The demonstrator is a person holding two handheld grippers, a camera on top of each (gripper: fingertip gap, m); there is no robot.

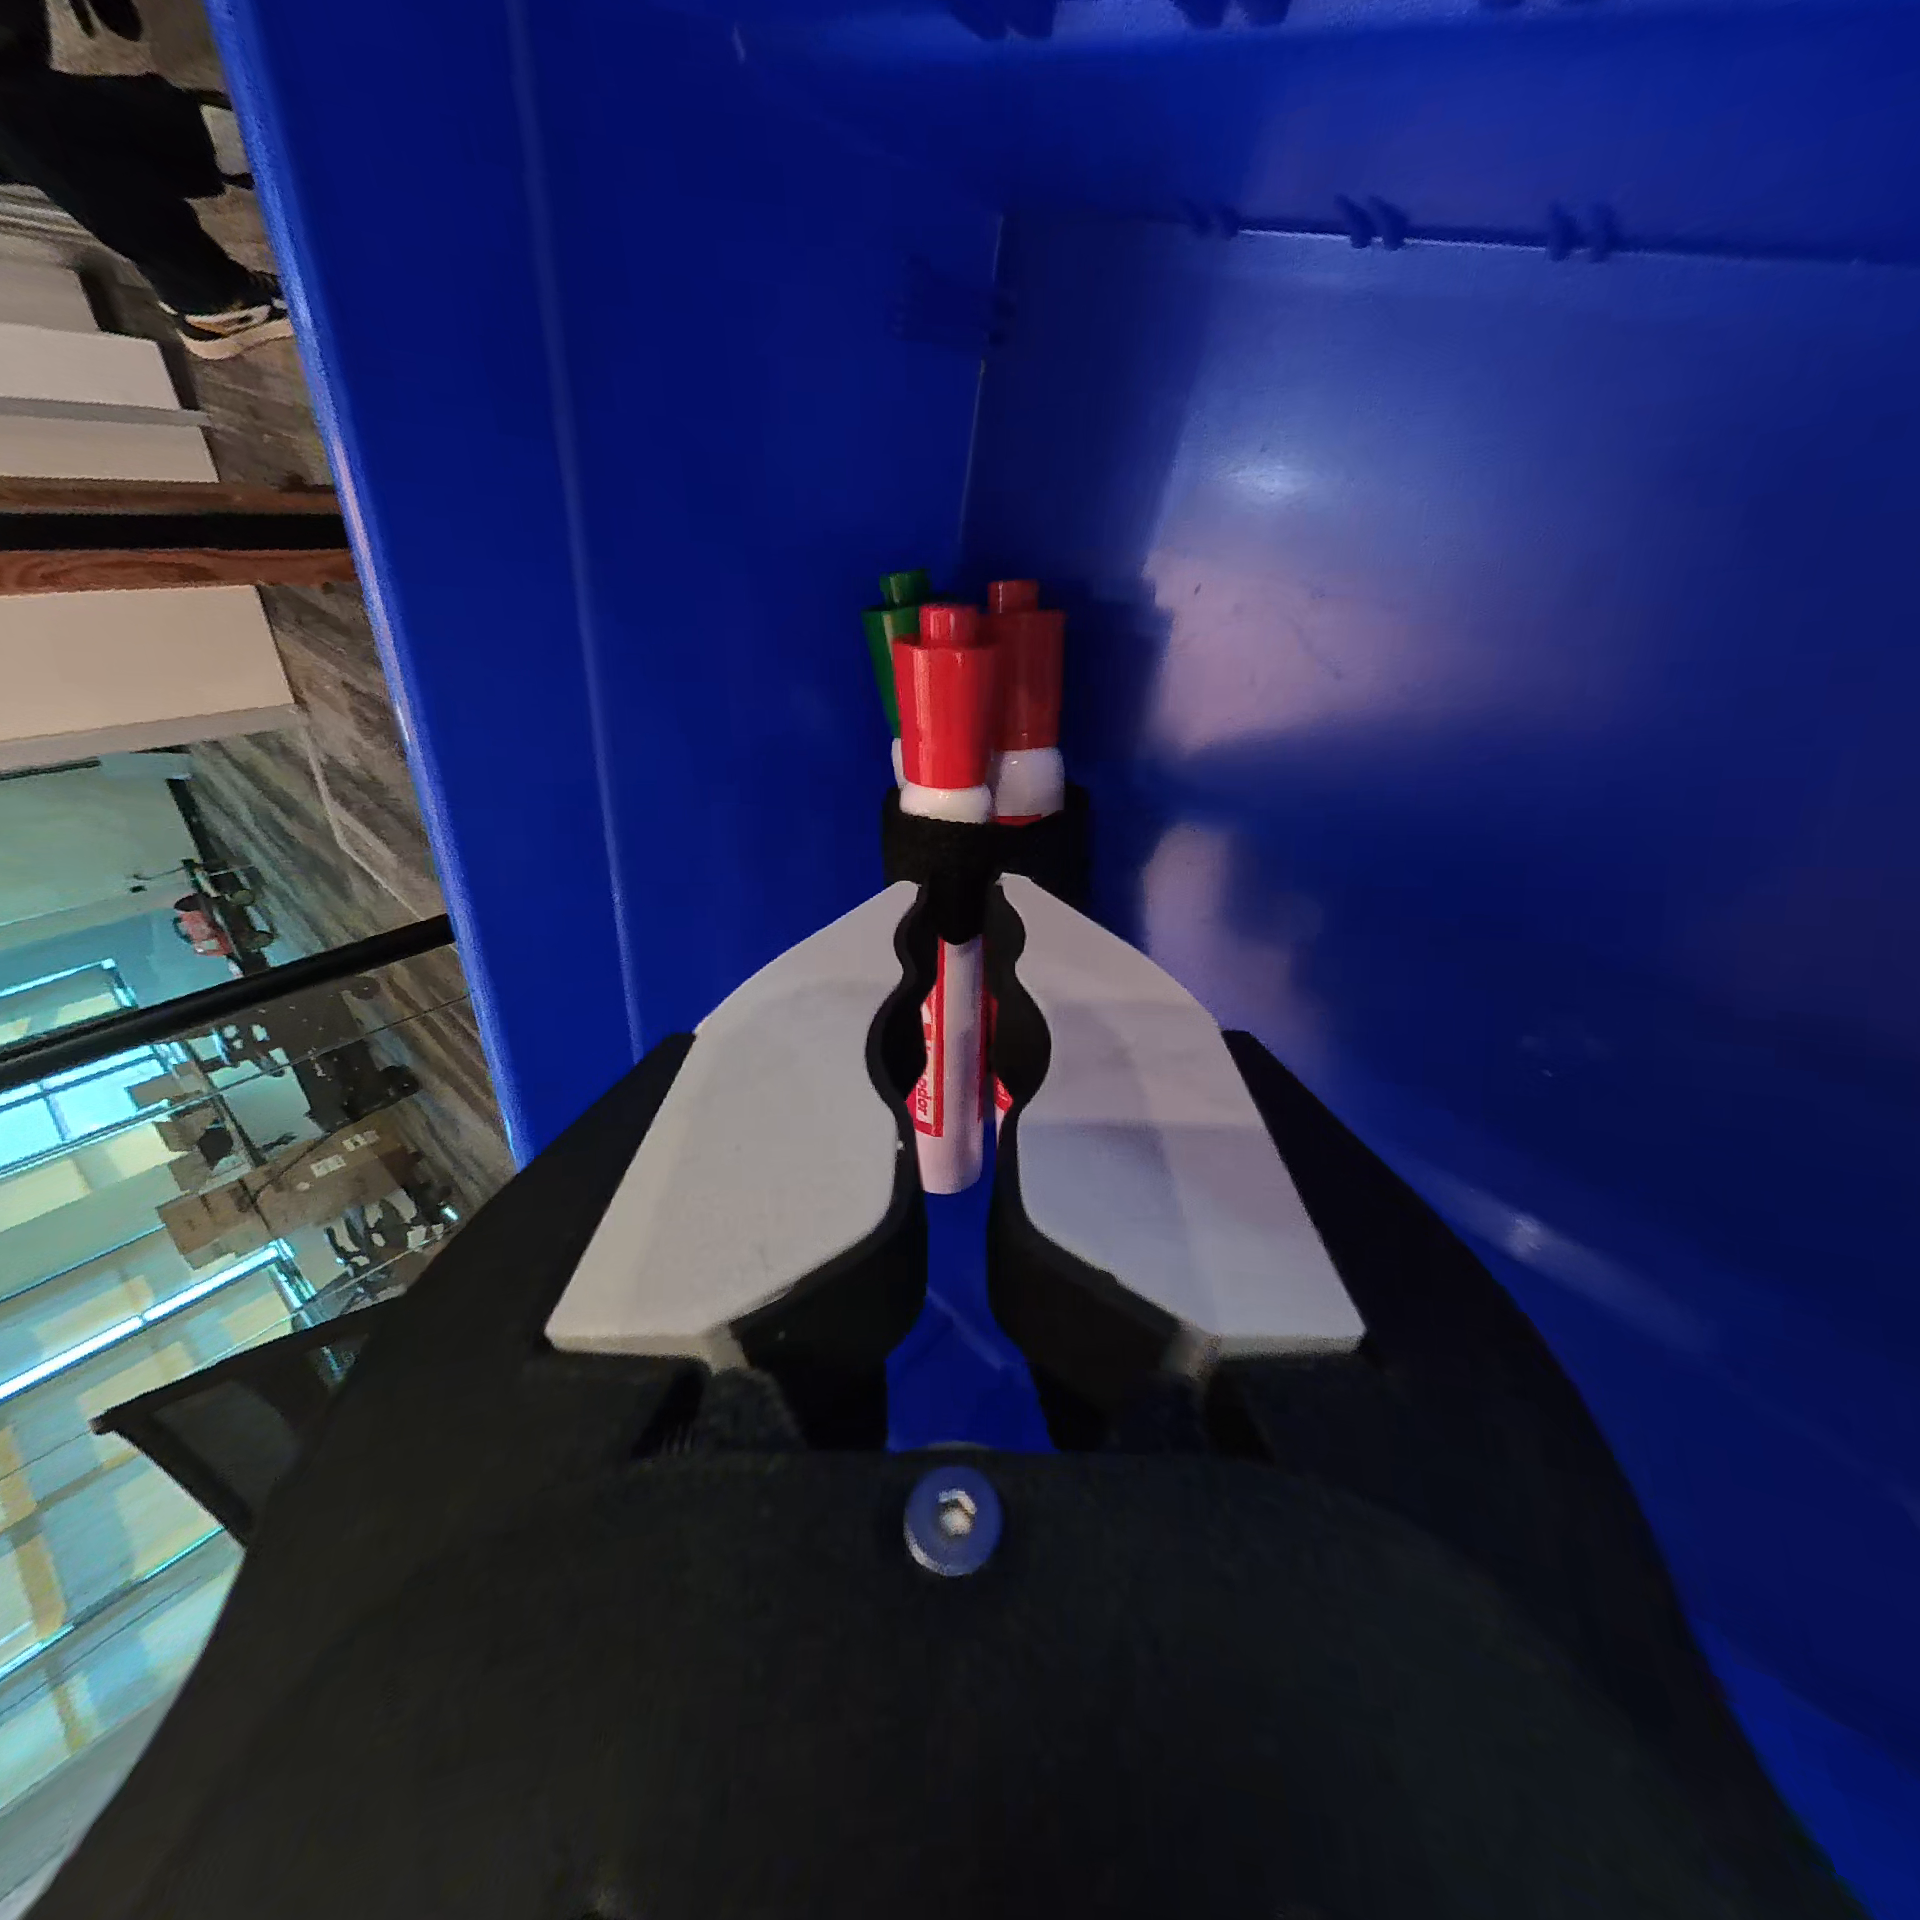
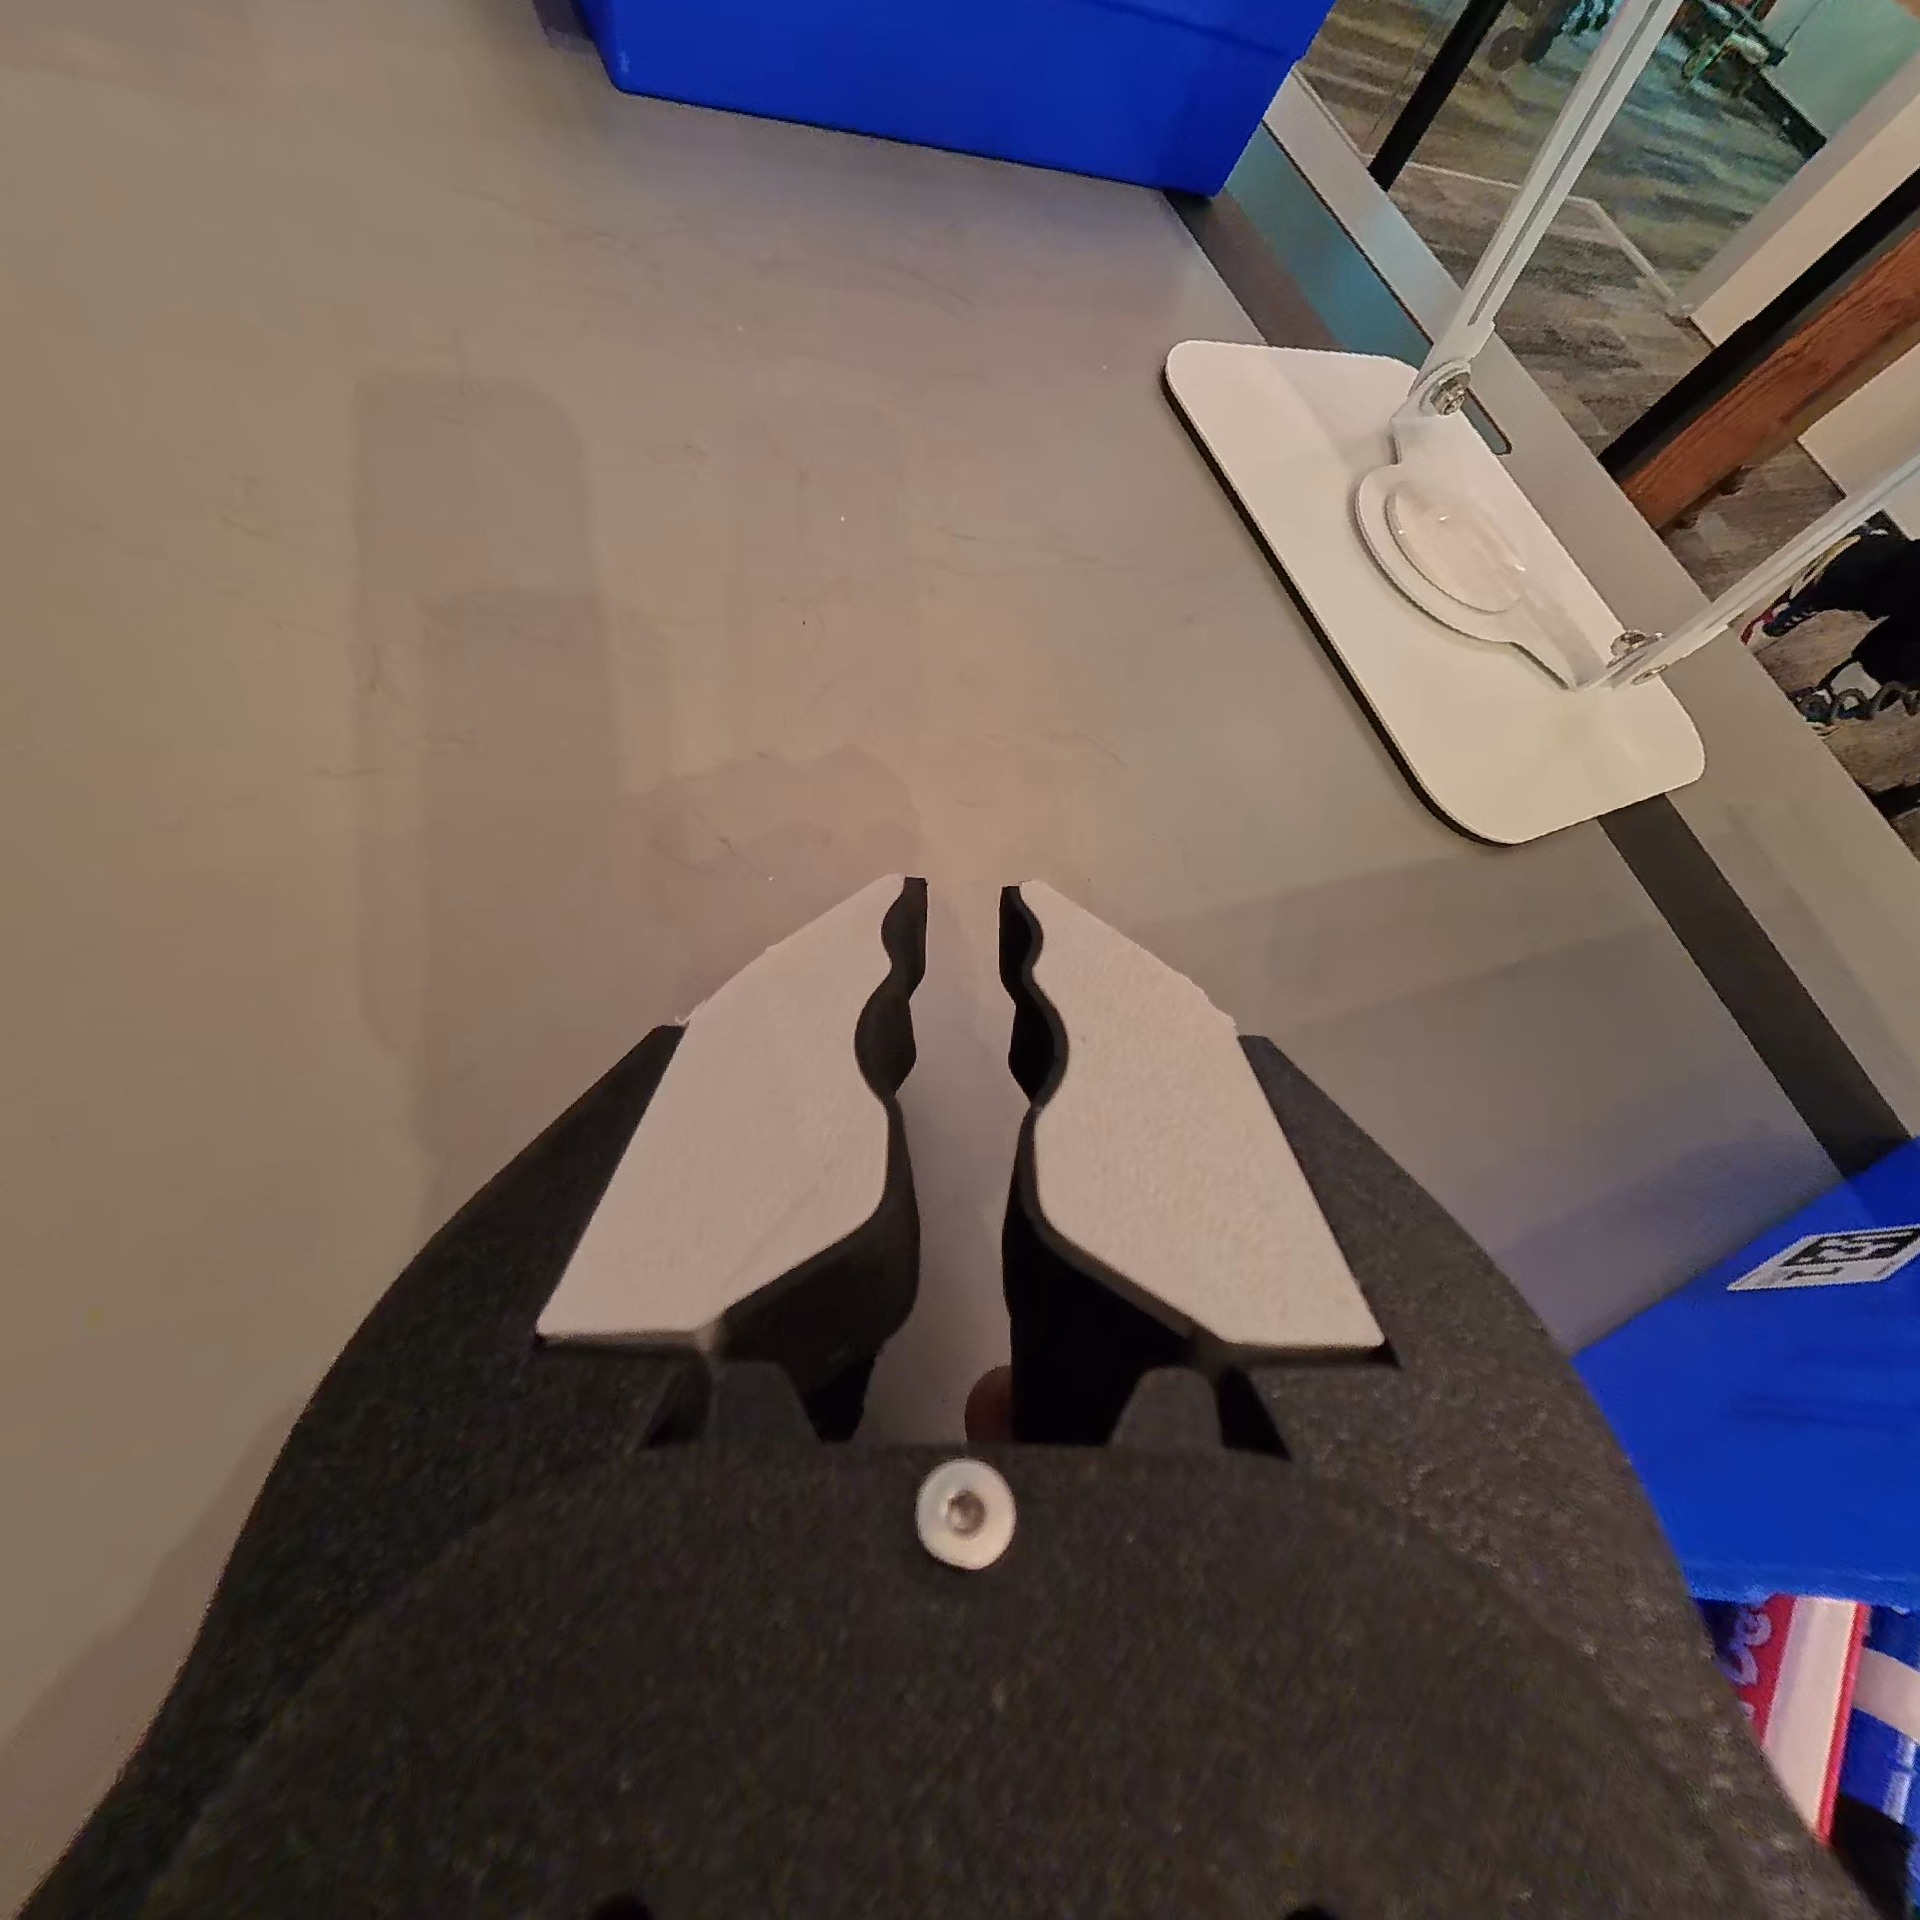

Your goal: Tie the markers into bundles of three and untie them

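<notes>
Left wrist view: the left gripper (image 1: 954, 914) is inside a blue bin (image 1: 1455, 623), aimed at an inner corner. Its jaws are clenched on a bundle of markers (image 1: 961, 821). The bundle comprises three markers: two with red caps and one with a green cap (image 1: 891, 644). The barrels are white; the front one carries a red label. A black strap (image 1: 982, 842) wraps the barrels just below the caps. The jaw tips meet the bundle at the strap, and the front barrel runs back between the fingers. The long axis of the bundle lies along the gripper's own axis, caps pointing away from the camera toward the bin corner. The green-capped marker sits at the rear left, partly hidden by the red ones. Whether the bundle touches the bin walls cannot be determined.

Right wrist view: the right gripper (image 2: 964, 904) hangs above a grey counter (image 2: 520, 520). Its jaws are released, with a narrow gap between the tips and nothing held. A white stand base (image 2: 1434, 613) sits on the counter at the right edge. A blue bin (image 2: 935, 73) stands at the far side.
</notes>
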